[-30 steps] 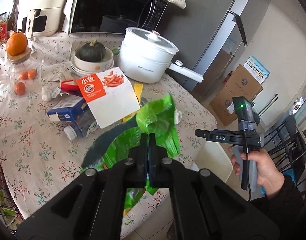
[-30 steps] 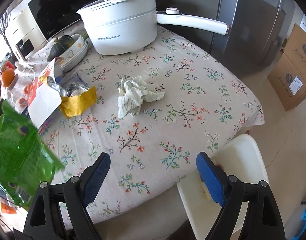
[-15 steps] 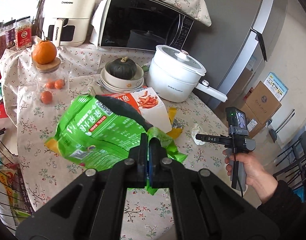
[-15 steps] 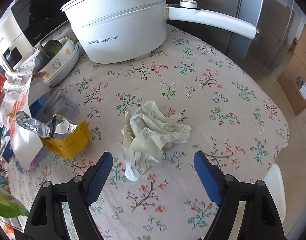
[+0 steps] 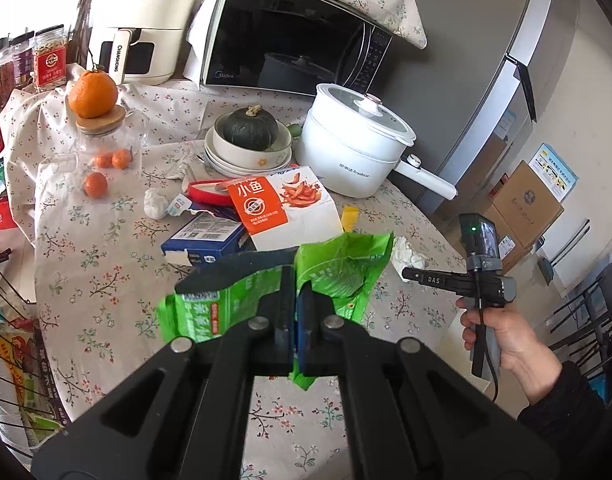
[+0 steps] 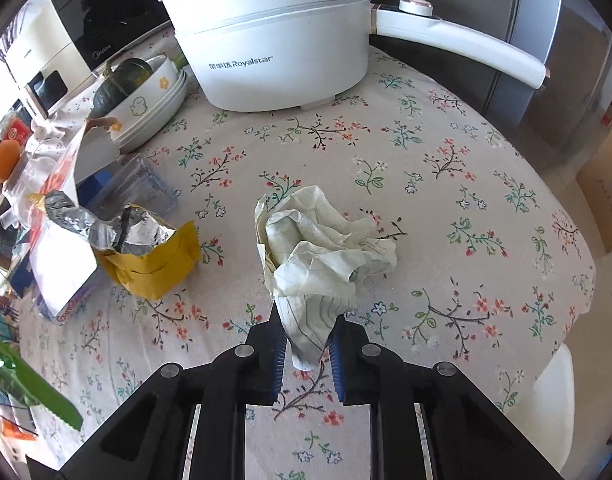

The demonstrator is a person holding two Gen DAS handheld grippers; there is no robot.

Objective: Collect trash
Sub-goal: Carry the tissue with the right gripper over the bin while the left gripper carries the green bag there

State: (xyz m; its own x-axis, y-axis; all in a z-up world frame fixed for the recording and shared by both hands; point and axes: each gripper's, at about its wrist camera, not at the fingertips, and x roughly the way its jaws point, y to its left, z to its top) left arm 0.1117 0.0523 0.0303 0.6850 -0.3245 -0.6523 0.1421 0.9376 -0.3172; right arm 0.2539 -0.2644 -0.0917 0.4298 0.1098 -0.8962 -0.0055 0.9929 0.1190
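Left wrist view. The left gripper [image 5: 295,312] is clamped on a green snack bag [image 5: 338,272], held above the floral tablecloth [image 5: 97,264]. Beyond the bag lies a white and orange packet [image 5: 281,208] printed "小鱼", resting on a blue box [image 5: 203,236]. At the back stand a cream air fryer [image 5: 139,20] marked "CHANGHONG" on body and handle, a black microwave [image 5: 289,36] marked "Midea", and a white electric pot [image 5: 354,144] with small grey lettering too small to read here. A dark squash [image 5: 249,128] sits in stacked bowls [image 5: 245,156]. An orange [image 5: 93,94] rests on a glass jar's wooden lid. To the right, a hand [image 5: 502,332] holds the other tool, whose bar reads "DAS".

Right wrist view. The right gripper [image 6: 306,348] has its jaws closing around the near end of a crumpled white paper [image 6: 322,248] that lies on the tablecloth; the blue pads [image 6: 279,354] touch it on both sides. Behind it stands the pot, here legibly labelled "Royalstar". To the left lies a torn yellow wrapper [image 6: 149,264] with silver foil lining.
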